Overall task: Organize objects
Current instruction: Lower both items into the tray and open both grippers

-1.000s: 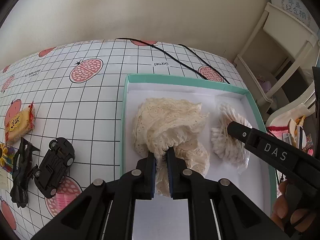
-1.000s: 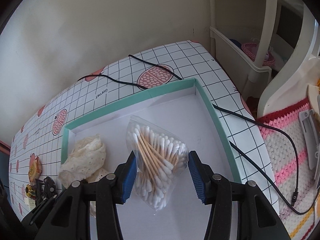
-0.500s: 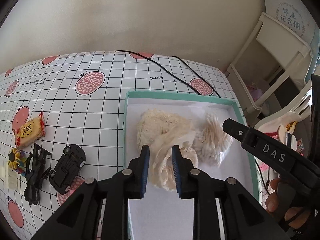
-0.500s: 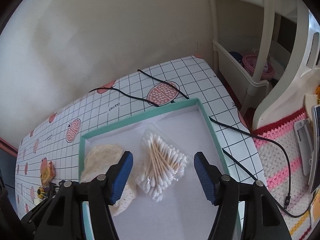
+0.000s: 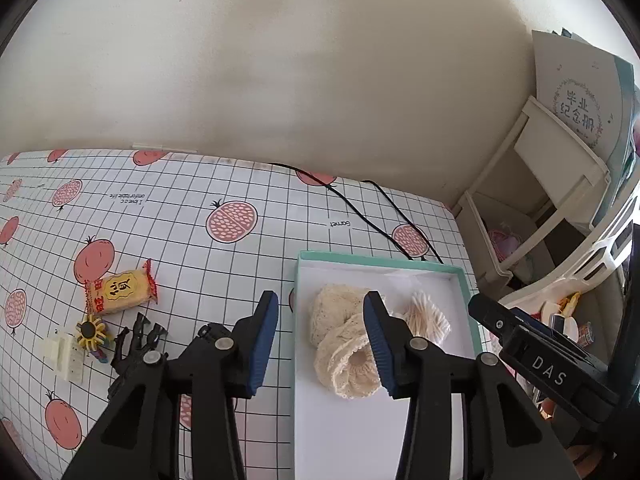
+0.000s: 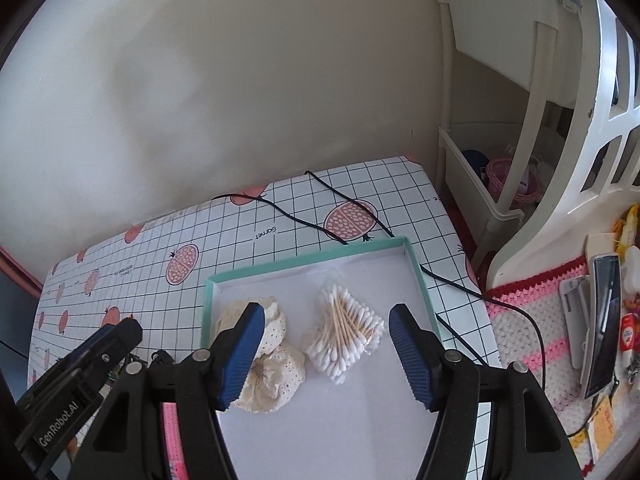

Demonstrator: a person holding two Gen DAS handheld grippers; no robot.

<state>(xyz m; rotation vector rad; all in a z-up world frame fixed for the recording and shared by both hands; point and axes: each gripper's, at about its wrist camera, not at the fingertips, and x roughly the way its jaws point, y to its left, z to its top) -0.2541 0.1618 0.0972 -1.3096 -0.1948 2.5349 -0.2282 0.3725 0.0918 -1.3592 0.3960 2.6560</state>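
Note:
A shallow teal-rimmed box [image 5: 376,261] [image 6: 304,261] with a white floor lies on the checked tablecloth. Inside it rest a cream lace cloth [image 5: 344,344] [image 6: 276,372] and a clear bag of cotton swabs [image 5: 426,314] [image 6: 344,332]. My left gripper [image 5: 320,344] hangs open above the box's left rim, holding nothing. Raised above the box, my right gripper [image 6: 326,356] is open and holds nothing, with the swab bag lying between its fingers below. On the cloth to the left lie a wrapped snack [image 5: 120,289], a sunflower clip [image 5: 91,333], a black toy [image 5: 136,344] and a white block [image 5: 64,354].
Black cables [image 5: 360,208] [image 6: 320,216] run across the table behind the box. A cream shelf unit [image 5: 528,208] [image 6: 492,160] stands at the right, beyond the table edge. A crocheted mat [image 6: 532,340] with a phone [image 6: 602,320] lies to the right.
The left gripper let go of the lace cloth, opened wide and lifted away. The right gripper also rose and pulled back from the swab bag. Both items stay in the box.

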